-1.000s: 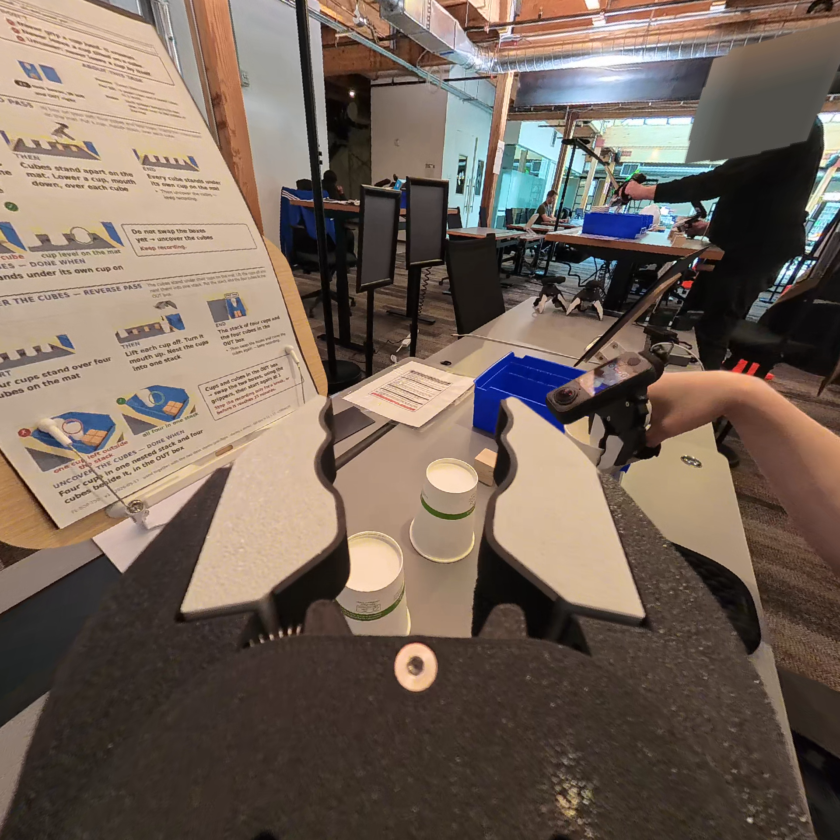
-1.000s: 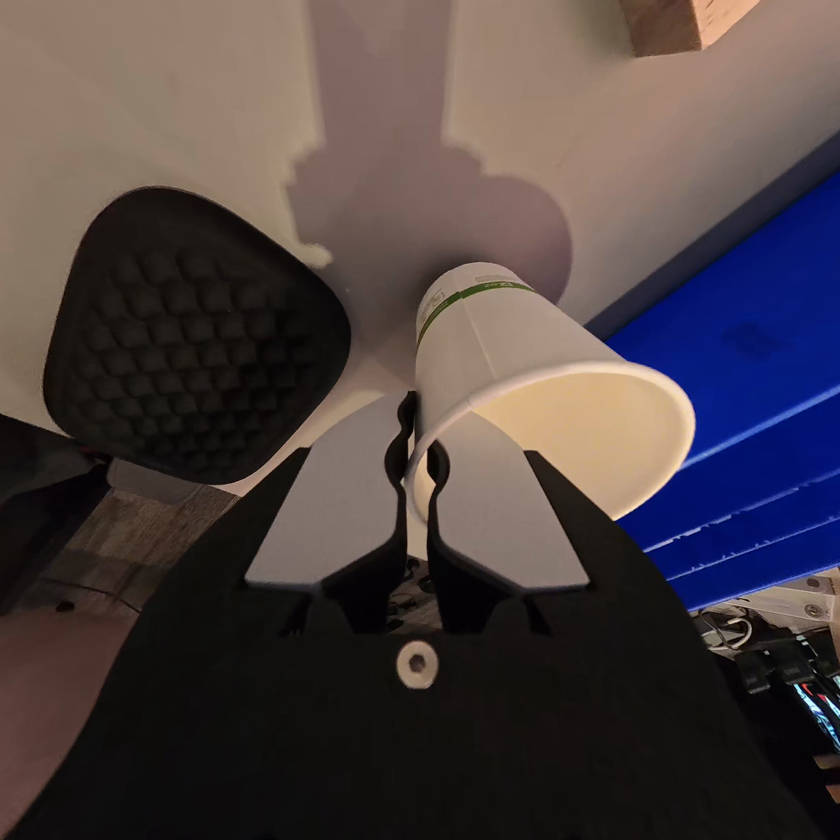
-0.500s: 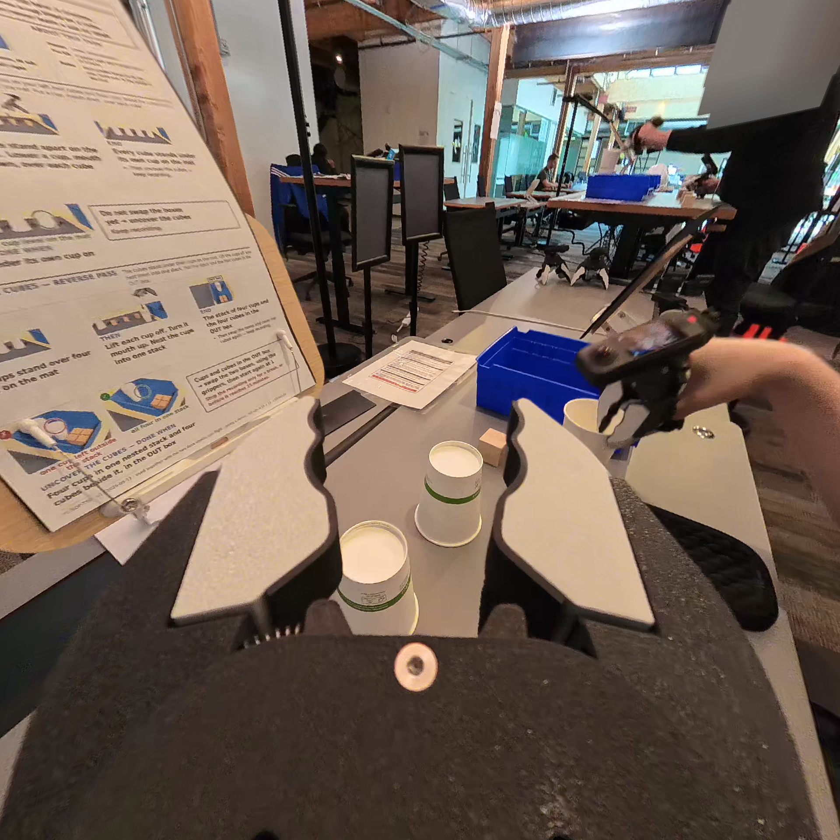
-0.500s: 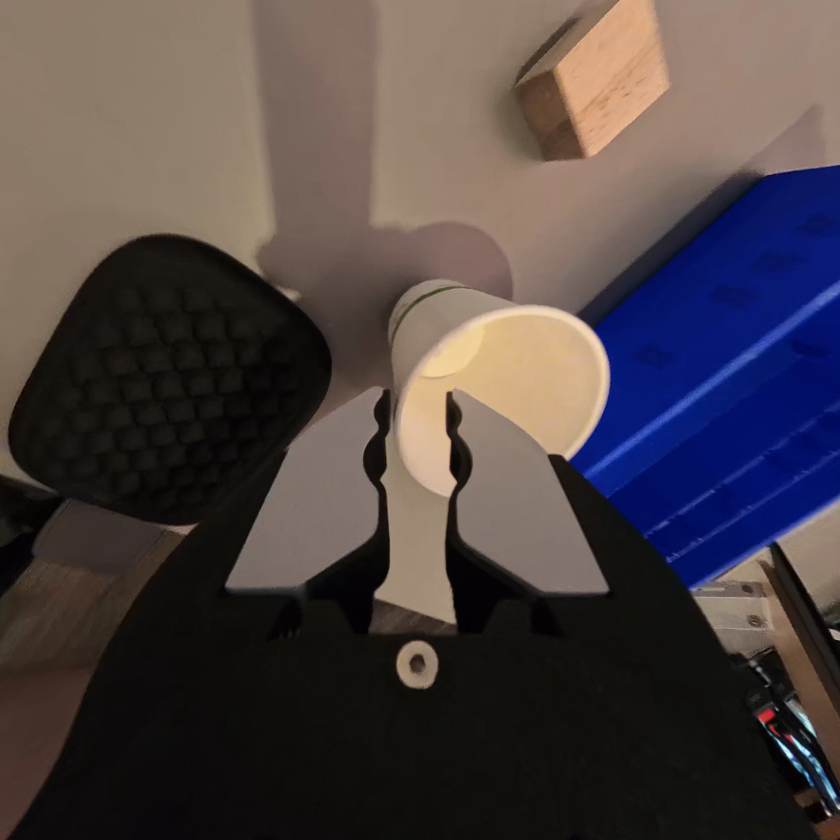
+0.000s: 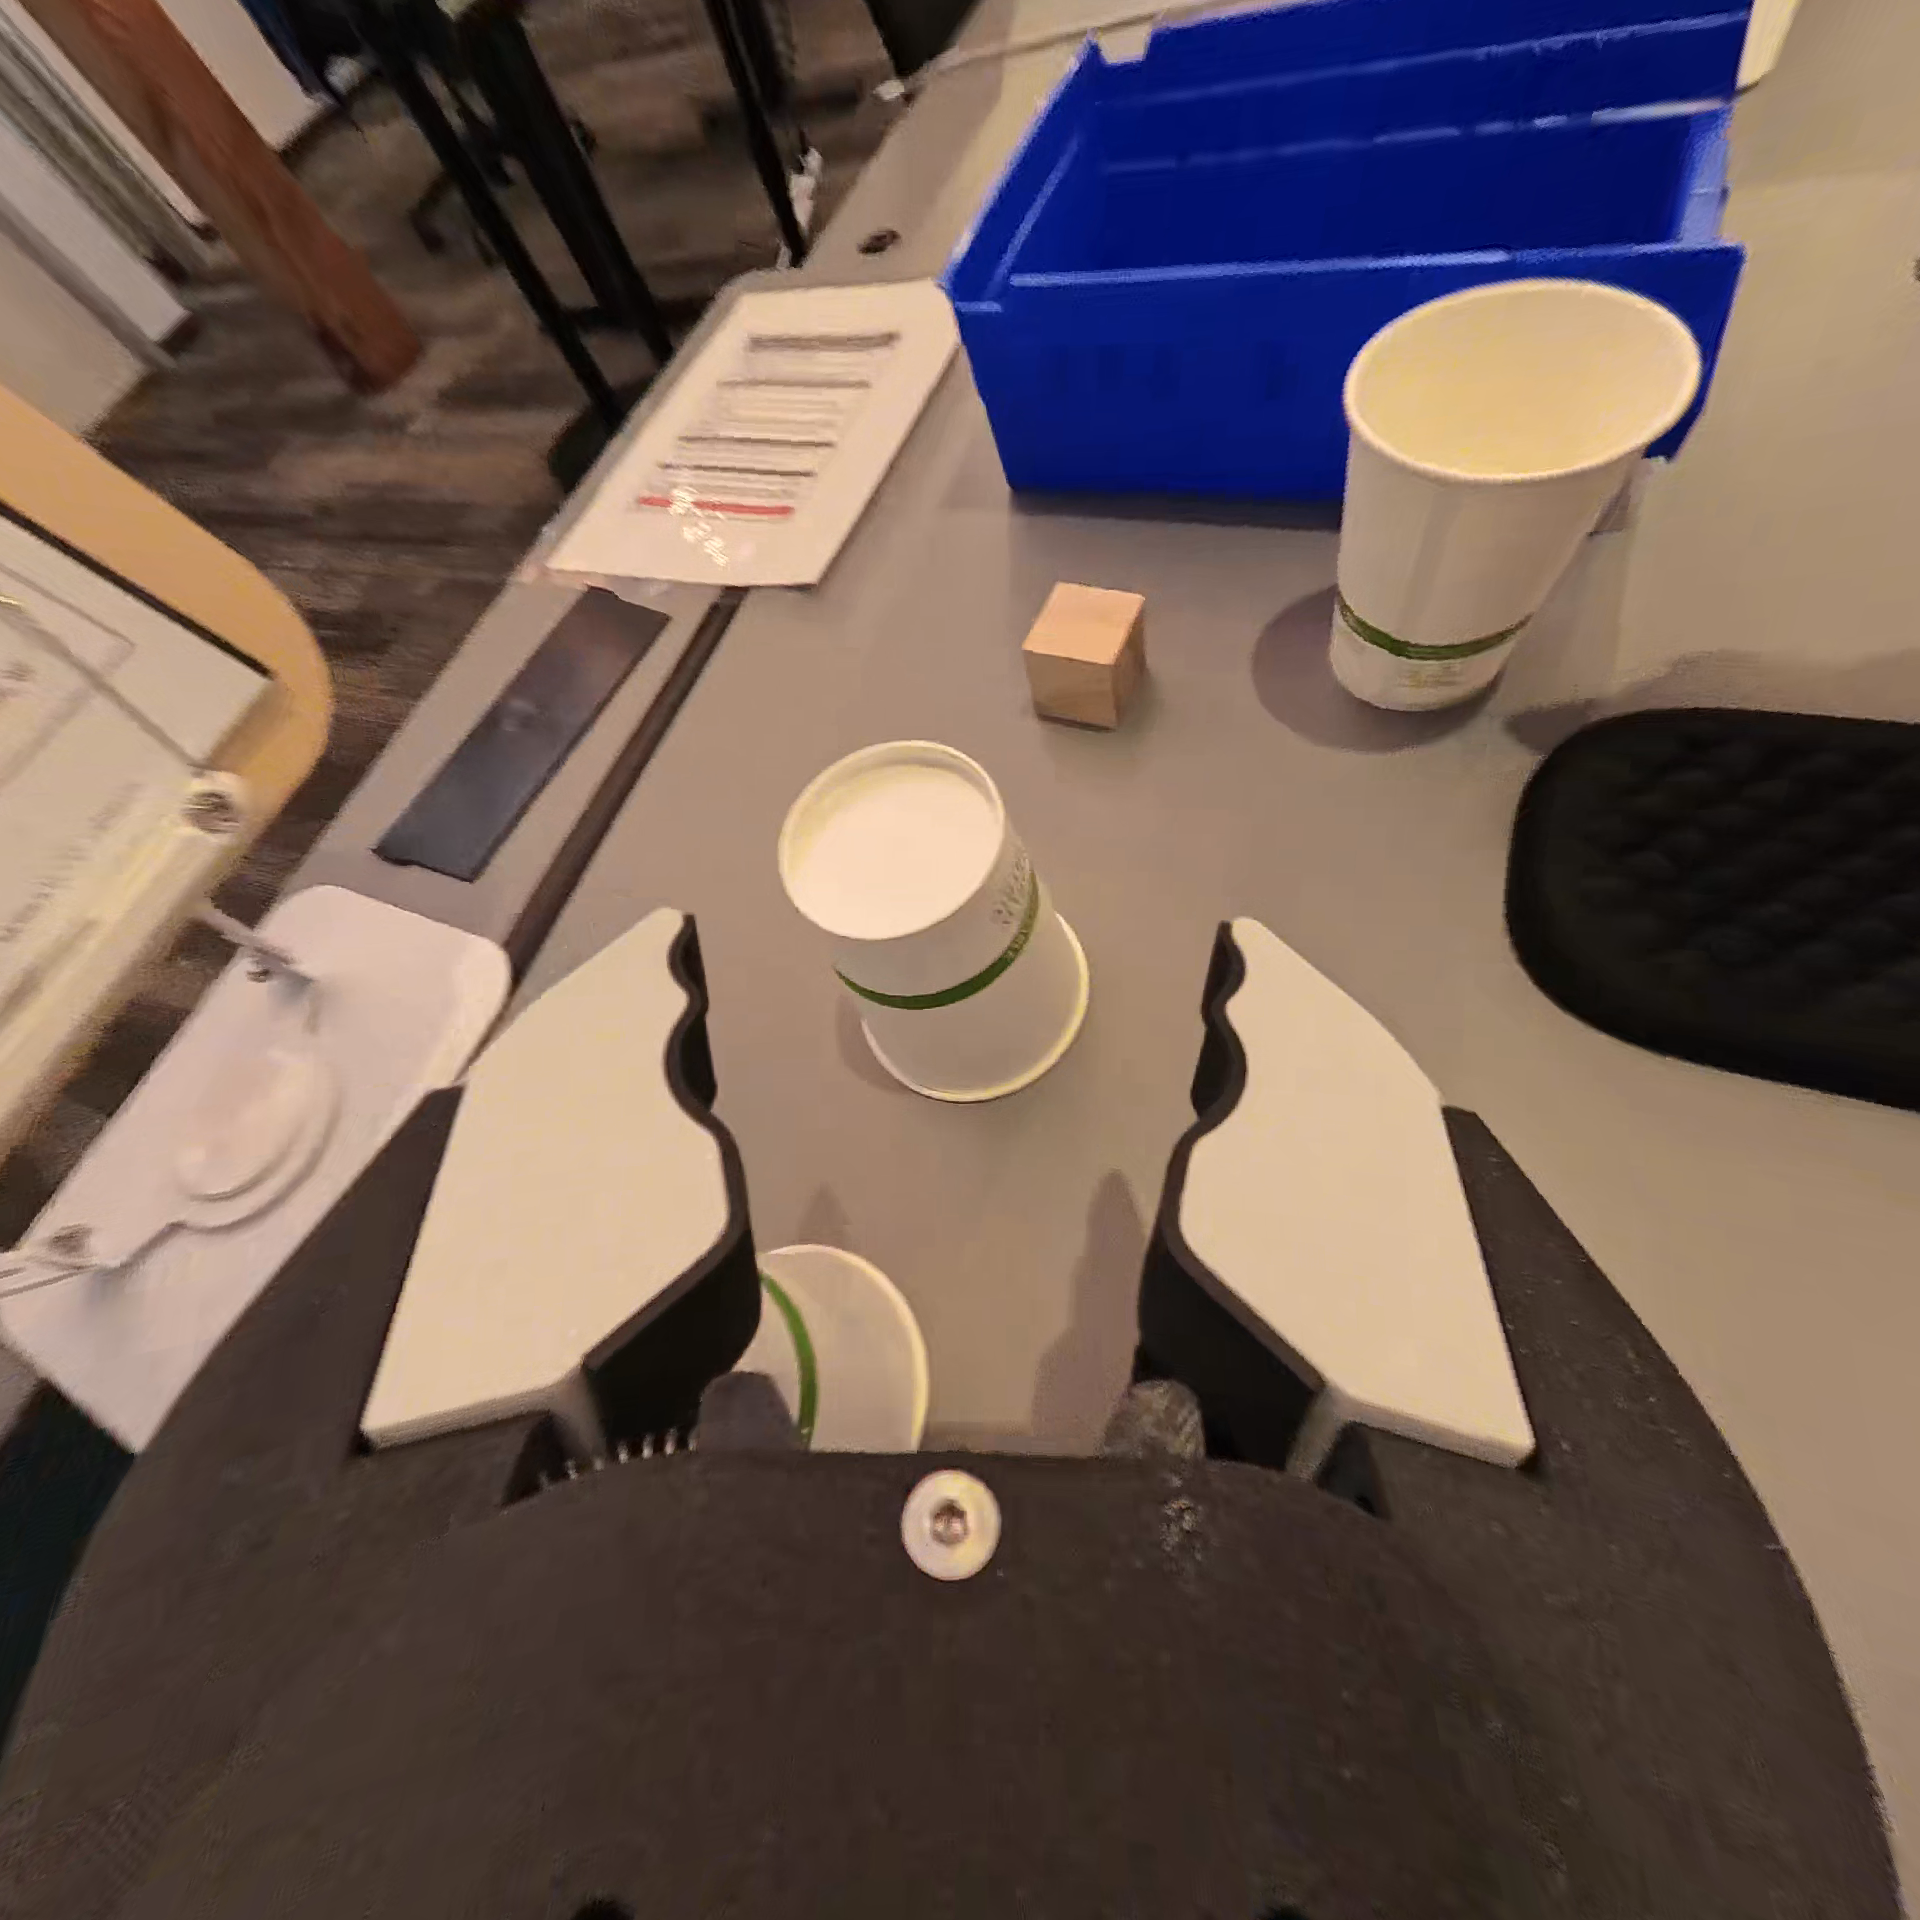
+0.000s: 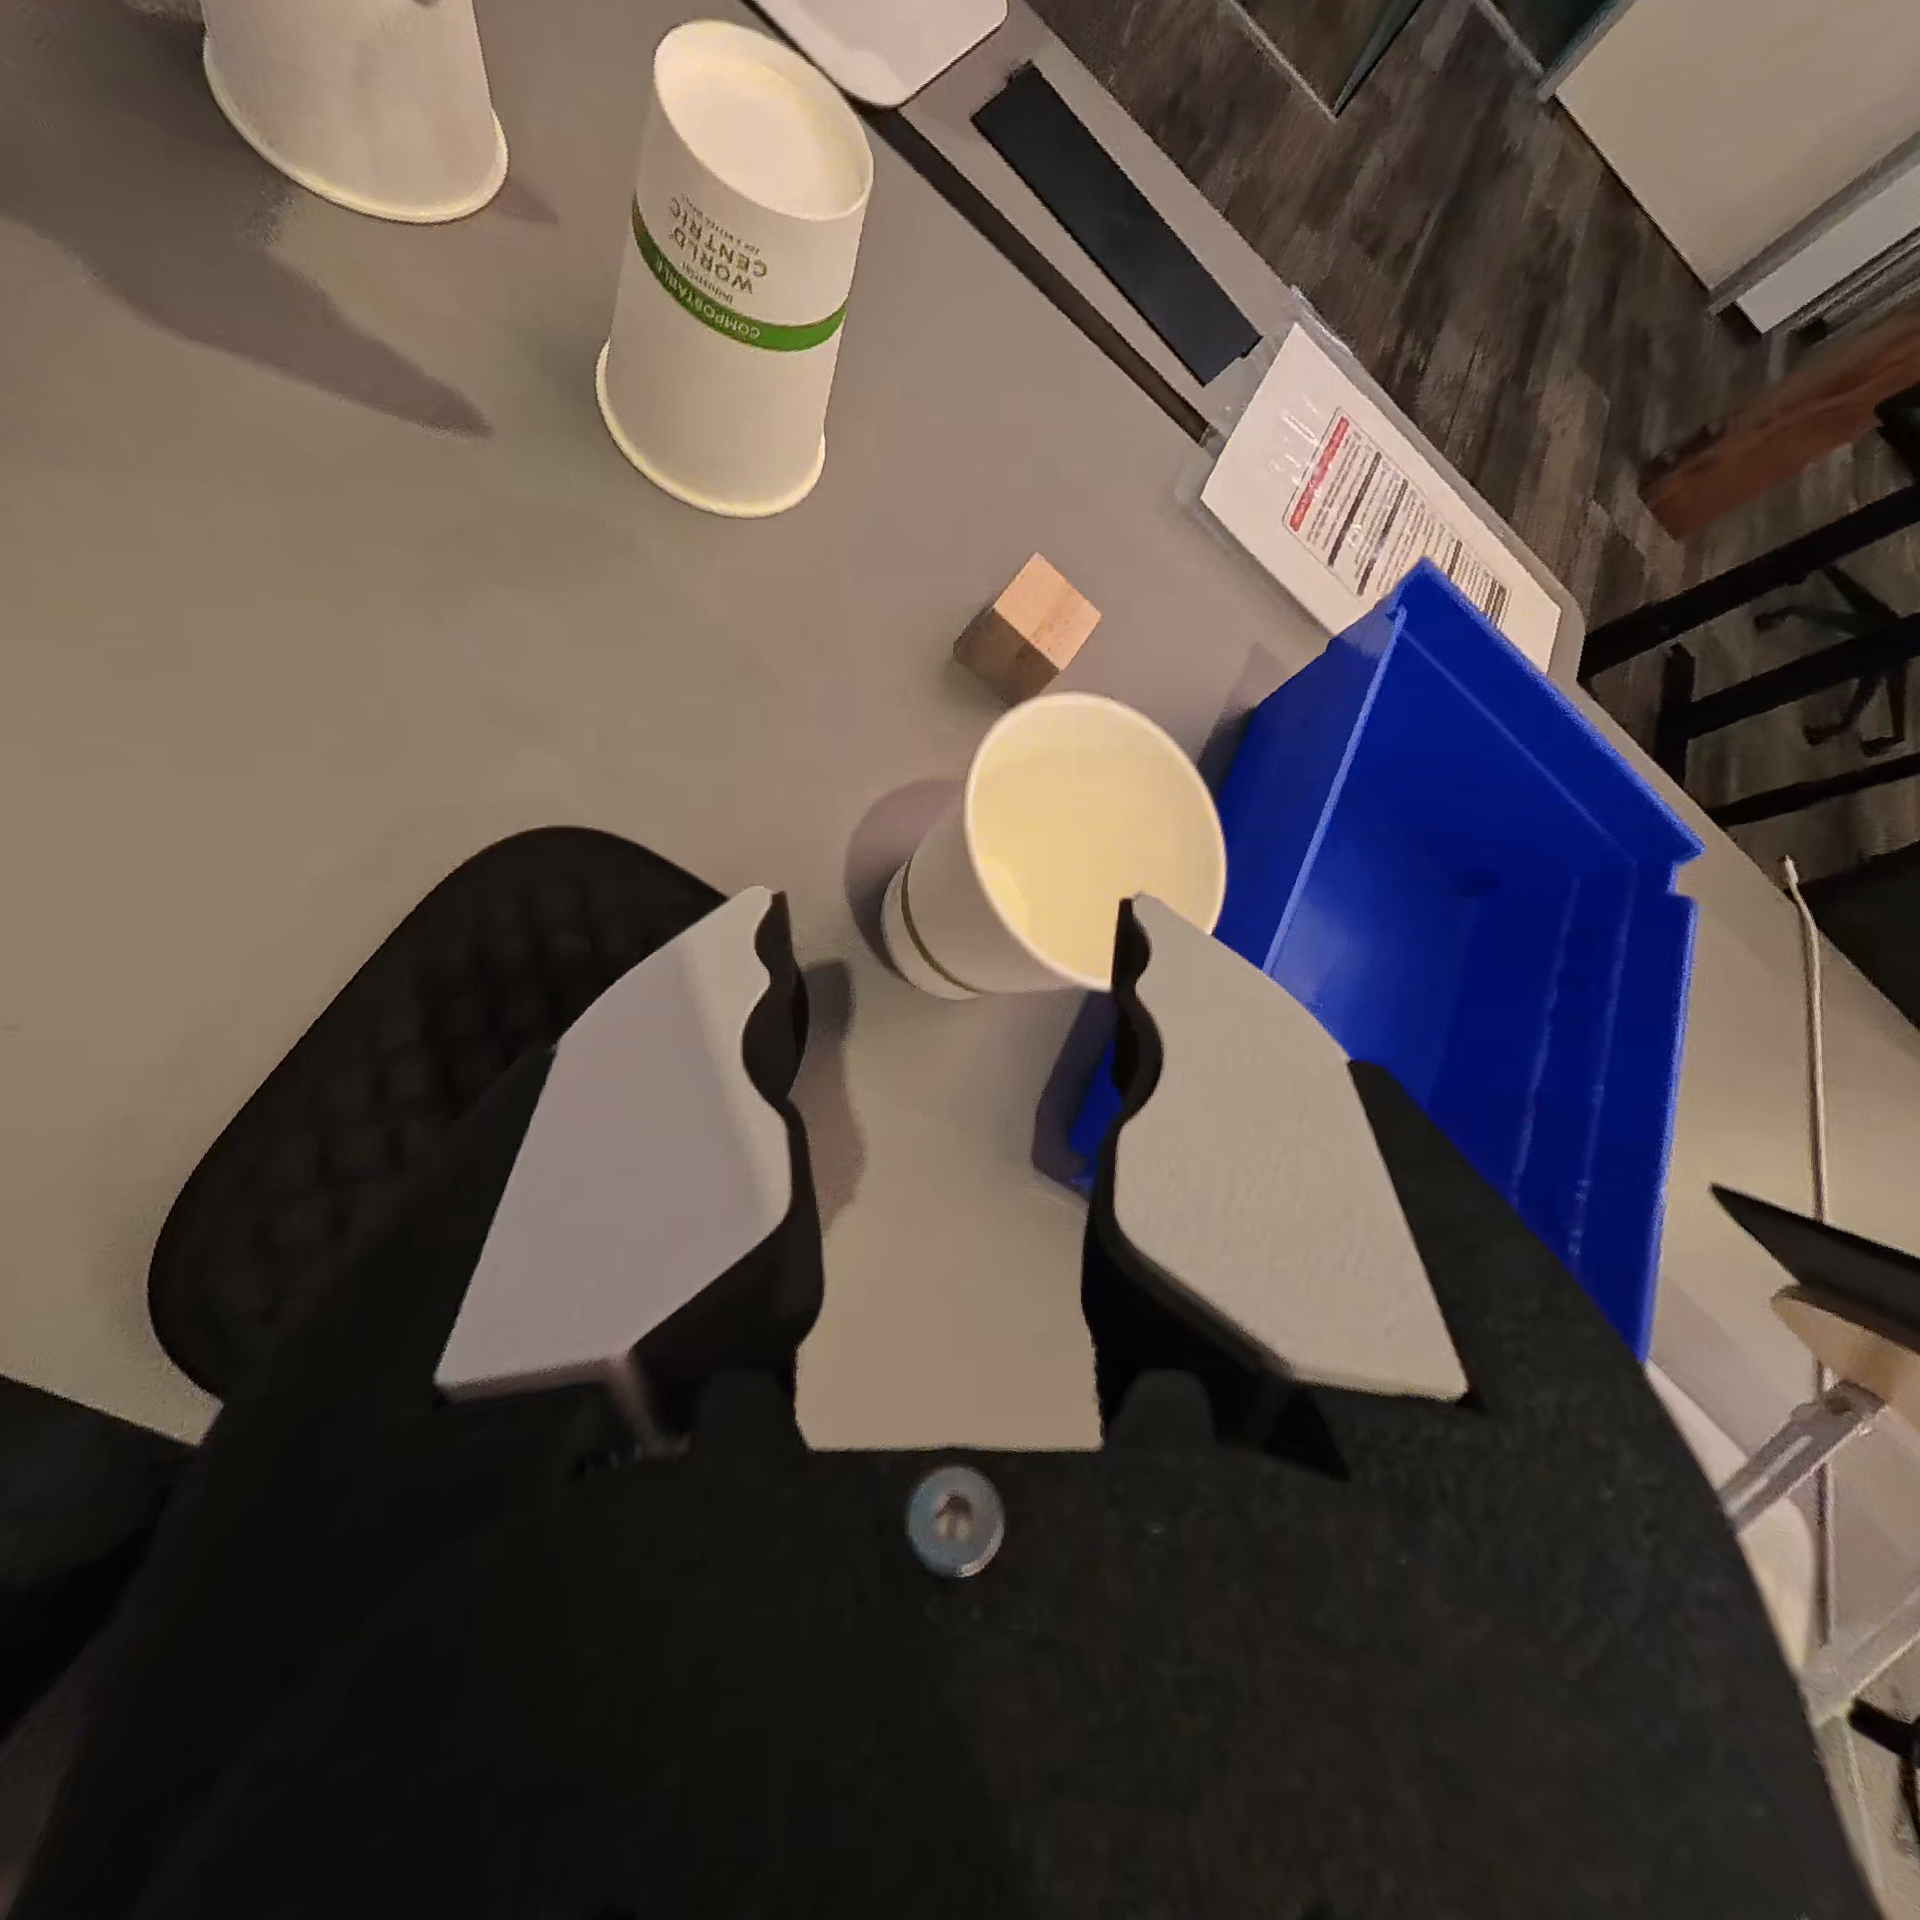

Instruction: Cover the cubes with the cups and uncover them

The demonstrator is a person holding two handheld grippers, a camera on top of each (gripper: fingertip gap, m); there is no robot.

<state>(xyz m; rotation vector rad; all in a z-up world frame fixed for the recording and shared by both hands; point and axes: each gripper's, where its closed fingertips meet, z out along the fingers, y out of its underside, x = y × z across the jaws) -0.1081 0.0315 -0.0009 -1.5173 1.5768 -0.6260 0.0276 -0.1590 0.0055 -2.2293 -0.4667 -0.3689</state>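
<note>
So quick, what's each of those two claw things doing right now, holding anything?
Left gripper: open, holding nothing, above an upside-down paper cup.
Right gripper: open, holding nothing, beside the upright paper cup.

I see matt white paper cups (image 5: 940, 925), a bare wooden cube (image 5: 1086, 667), a glossy blue plastic bin (image 5: 1226, 416), a dimpled black mat (image 5: 1725, 894), and my gripper's (image 5: 956, 1049) smooth pale fingers (image 5: 582, 1174) in grainy black housing.
</note>
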